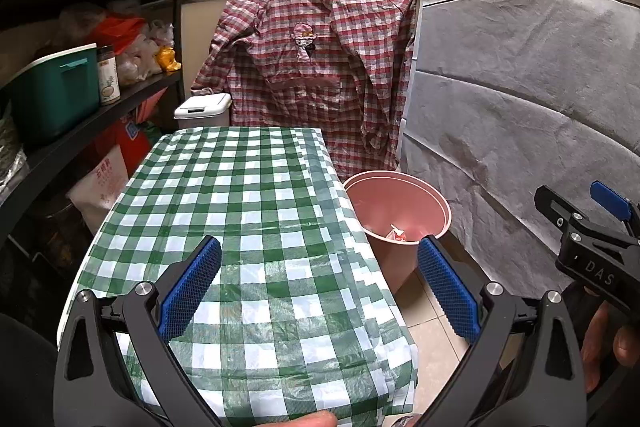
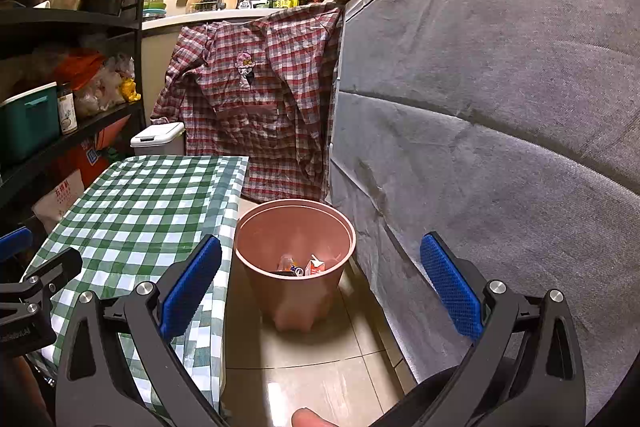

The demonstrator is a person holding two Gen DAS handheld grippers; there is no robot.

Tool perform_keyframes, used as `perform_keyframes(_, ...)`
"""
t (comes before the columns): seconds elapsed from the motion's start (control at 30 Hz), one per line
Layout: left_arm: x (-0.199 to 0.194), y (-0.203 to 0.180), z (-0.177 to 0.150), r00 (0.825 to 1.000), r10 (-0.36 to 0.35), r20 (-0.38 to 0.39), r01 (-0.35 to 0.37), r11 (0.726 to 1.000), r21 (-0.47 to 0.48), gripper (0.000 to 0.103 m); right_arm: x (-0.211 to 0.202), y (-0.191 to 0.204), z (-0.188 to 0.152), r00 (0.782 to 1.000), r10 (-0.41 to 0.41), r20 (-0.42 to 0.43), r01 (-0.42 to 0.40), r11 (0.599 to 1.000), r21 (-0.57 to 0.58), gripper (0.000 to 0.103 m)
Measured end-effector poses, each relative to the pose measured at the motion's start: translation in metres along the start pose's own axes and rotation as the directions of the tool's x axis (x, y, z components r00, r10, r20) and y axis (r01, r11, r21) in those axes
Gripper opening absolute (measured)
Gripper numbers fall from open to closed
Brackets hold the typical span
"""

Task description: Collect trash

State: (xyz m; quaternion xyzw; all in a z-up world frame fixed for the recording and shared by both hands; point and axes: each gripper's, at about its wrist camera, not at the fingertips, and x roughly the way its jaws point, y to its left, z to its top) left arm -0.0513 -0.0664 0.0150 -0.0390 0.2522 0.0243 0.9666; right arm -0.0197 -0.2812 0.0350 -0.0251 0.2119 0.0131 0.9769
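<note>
A pink trash bin [image 2: 295,247] stands on the tiled floor right of the table; it also shows in the left wrist view [image 1: 398,215]. Inside lie a small red-and-white carton [image 2: 315,265], a small bottle [image 2: 286,261] and other bits of trash. My left gripper [image 1: 319,287] is open and empty above the green checked tablecloth [image 1: 240,219]. My right gripper [image 2: 320,291] is open and empty above the floor, just in front of the bin. The right gripper also shows at the right edge of the left wrist view [image 1: 592,227].
A black shelf rack [image 1: 80,67] with a teal box, jars and bags runs along the left. A white lidded bin [image 1: 203,109] stands behind the table. A red plaid shirt [image 1: 316,67] hangs off the counter. A grey cloth-covered appliance [image 2: 500,147] stands on the right.
</note>
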Motion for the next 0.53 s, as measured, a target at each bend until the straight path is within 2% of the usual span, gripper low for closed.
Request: perform_keyframes(0.53, 0.0001, -0.0028, -0.0020, 1.000, -0.005, -0.006, 0.005, 1.000, -0.001, 0.095, 0.0002, -0.0003, -0.0003, 1.000, 0.000, 0.000, 0.000, 1.000, 0.000, 0.098)
